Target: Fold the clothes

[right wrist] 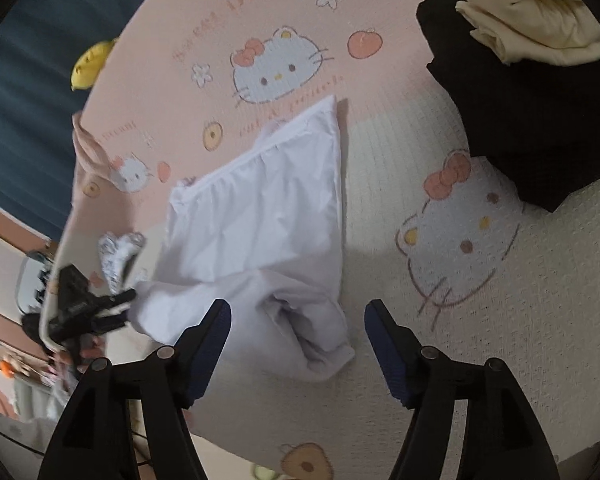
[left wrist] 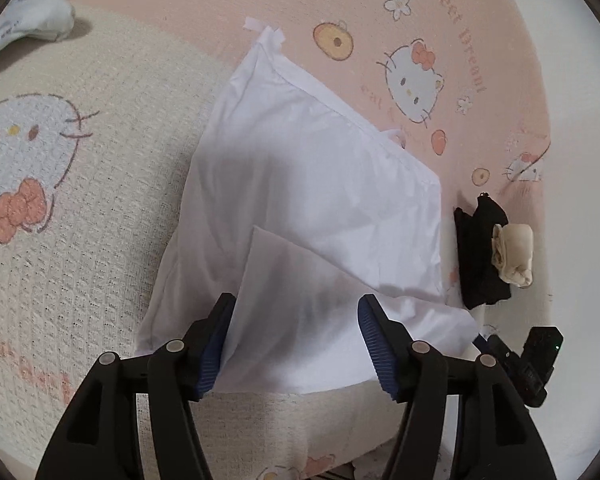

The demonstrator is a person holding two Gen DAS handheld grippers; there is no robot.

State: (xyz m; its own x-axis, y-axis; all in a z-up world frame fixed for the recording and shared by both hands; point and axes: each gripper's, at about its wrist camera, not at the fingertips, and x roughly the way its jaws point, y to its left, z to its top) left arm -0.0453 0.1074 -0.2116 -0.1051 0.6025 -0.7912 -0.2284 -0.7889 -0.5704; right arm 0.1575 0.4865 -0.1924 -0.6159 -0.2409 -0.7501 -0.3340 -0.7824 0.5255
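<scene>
White garment [left wrist: 300, 184] half-folded on blanket [left wrist: 80, 220]. Left gripper [left wrist: 296, 336] and right gripper [right wrist: 298, 340] both spread wide, clamping nothing. Pinch near hem evenly, fold flat.

White garment [left wrist: 312, 200], partly folded, rumpled, flat on the cartoon-cat blanket [left wrist: 80, 220].

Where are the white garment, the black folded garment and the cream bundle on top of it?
white garment [left wrist: 308, 184]: left wrist view, middle of its upper folded panel.
black folded garment [right wrist: 516, 120]: right wrist view, middle of its dark top face.
cream bundle [right wrist: 540, 16]: right wrist view, its rolled middle.
</scene>
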